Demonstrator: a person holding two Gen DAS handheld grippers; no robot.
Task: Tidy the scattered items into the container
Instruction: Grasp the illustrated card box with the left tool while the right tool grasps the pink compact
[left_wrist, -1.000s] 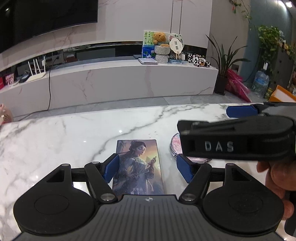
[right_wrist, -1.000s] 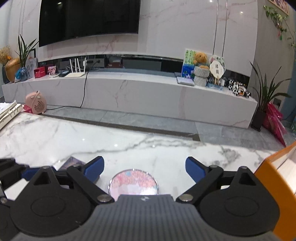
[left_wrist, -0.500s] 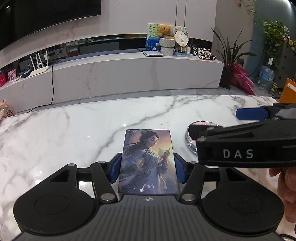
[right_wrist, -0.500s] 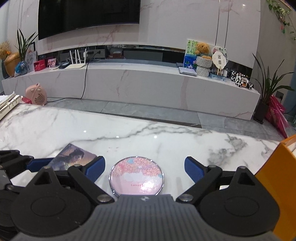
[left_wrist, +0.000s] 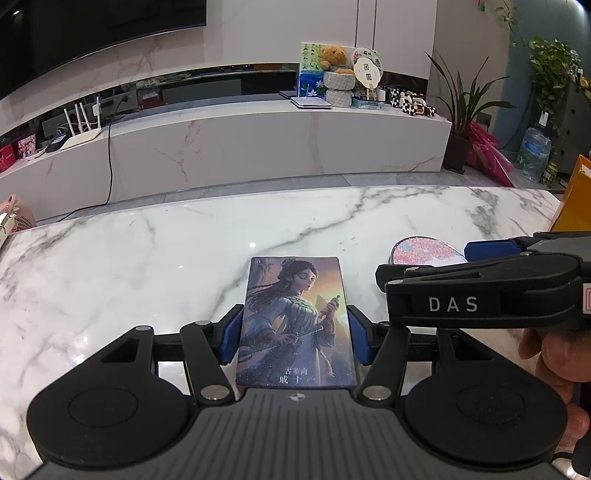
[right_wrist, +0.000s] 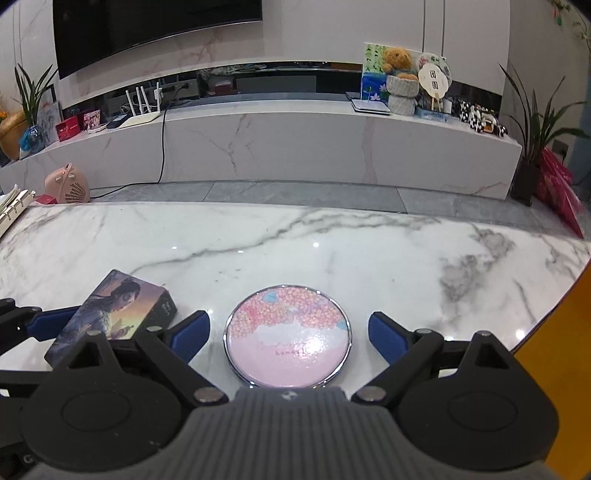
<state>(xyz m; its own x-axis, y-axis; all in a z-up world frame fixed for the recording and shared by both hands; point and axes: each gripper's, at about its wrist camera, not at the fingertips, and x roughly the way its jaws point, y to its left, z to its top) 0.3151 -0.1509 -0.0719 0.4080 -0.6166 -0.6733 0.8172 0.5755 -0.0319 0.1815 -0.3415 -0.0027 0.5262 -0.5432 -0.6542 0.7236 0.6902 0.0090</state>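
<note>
Blue pads of your left gripper (left_wrist: 291, 339) pinching the card box (left_wrist: 295, 325).
Right gripper (right_wrist: 288, 332) spread around compact (right_wrist: 288, 338); closing off-centre could skid it toward 12 o'clock.

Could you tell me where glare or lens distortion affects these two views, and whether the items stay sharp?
Left wrist view: small ceiling-light glints on the marble table, straight edges bowed by the fisheye, the card box sharp. Right wrist view: a bright sheen across the round pink compact washes out its lettering; black corner vignetting.
</note>
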